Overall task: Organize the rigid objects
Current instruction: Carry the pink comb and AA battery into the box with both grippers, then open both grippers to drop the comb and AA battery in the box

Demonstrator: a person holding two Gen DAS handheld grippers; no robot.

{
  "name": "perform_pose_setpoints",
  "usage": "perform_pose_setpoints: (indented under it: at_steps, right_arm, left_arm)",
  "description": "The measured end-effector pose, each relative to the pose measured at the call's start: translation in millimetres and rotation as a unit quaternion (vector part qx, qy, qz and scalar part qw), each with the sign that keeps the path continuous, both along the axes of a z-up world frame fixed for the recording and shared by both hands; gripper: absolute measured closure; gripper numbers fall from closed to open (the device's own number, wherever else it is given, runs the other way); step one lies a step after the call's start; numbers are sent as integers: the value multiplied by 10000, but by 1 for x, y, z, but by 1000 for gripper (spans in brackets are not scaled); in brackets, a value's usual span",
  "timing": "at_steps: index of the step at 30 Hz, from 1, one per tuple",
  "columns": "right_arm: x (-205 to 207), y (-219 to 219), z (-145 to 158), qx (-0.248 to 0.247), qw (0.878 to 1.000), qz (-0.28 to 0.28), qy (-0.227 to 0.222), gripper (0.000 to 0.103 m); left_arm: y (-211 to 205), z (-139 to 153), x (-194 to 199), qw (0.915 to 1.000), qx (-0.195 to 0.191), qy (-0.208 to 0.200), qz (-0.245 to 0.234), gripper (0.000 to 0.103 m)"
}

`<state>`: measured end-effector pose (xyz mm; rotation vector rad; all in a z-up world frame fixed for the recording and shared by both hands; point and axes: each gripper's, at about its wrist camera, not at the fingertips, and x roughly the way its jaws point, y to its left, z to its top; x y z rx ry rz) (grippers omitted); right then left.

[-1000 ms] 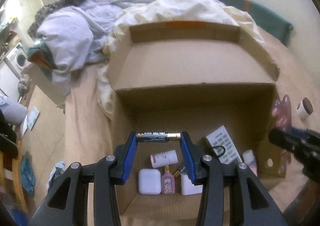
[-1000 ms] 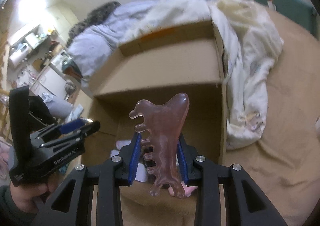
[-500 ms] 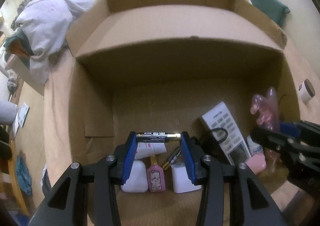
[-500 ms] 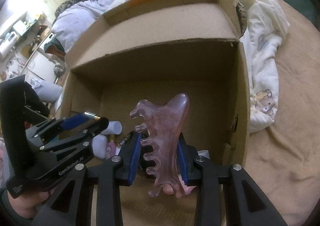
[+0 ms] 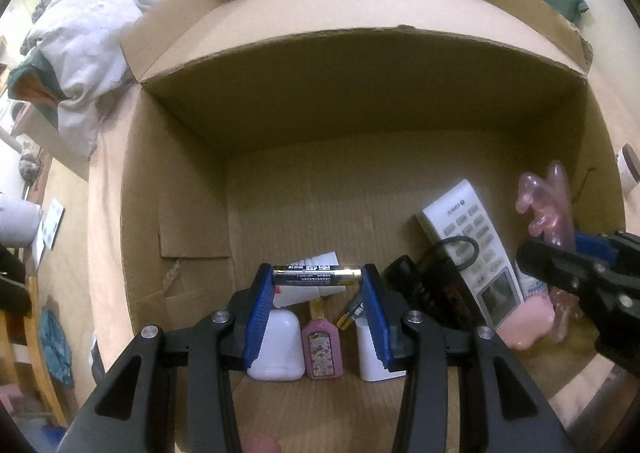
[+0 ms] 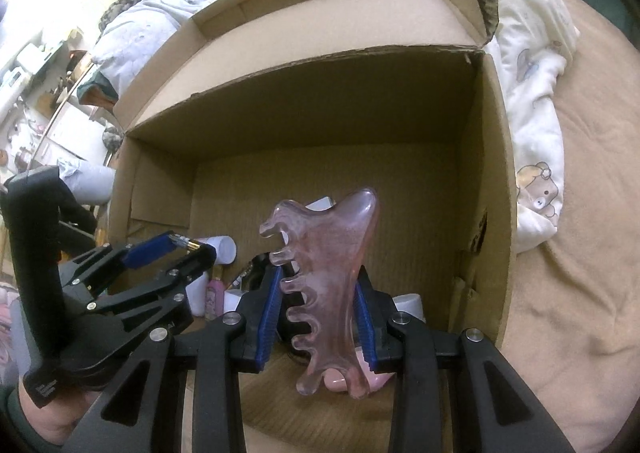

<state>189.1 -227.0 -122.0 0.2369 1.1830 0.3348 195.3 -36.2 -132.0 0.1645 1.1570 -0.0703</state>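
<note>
An open cardboard box (image 5: 360,101) stands on a bed. My left gripper (image 5: 318,279) is shut on a black and gold battery (image 5: 316,276), held crosswise inside the box above its floor. My right gripper (image 6: 318,285) is shut on a translucent pink toothed massage comb (image 6: 328,265), upright inside the box. It shows at the right of the left wrist view (image 5: 548,205). The left gripper shows at the left of the right wrist view (image 6: 188,247).
On the box floor lie a white remote (image 5: 472,245), a white case (image 5: 278,349), a pink patterned bottle (image 5: 322,351), a white tube (image 5: 308,285), a second battery (image 5: 352,313), a black item (image 5: 424,289) and a pink soft object (image 5: 528,329). Bedding (image 6: 532,93) lies beside the box.
Both grippers have moved forward and down into the box, each still holding its object. The box interior now fills both views.
</note>
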Motion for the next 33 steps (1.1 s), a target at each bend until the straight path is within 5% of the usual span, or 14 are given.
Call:
perform_pose_setpoints:
  at_steps: [8,10,12,14,18,25,33]
  right_arm:
    - [0,-7,2,273,9995,-148,15,64]
    - [-1,-11,7,400,9990,-192,-63,59]
    - [-3,-10,15,395,9987,-179,-271,44]
    - [-5,-10,21,324,9983,-216,-433,22]
    - [-5,-18,27,551,9962,-359,-574,0]
    - [-19,-30,51,731,9898,-607,-1058,0]
    - [-52,-29,78,297,9923,-540,-1073,0]
  left_arm:
    - [5,-1,-3,9998,-6,32,198,63]
    - [9,1,-2,9994,-107,42,341,49]
    - [10,4,-3,9988,-294,44,398,32]
    - [8,4,-4,9988,-285,41,385,28]
    - [14,9,-4,9987,-292,49,403,6]
    - [16,45,-18,9990,-57,-166,406,3]
    - [34,125,-79,9886,-242,-1342,636,3]
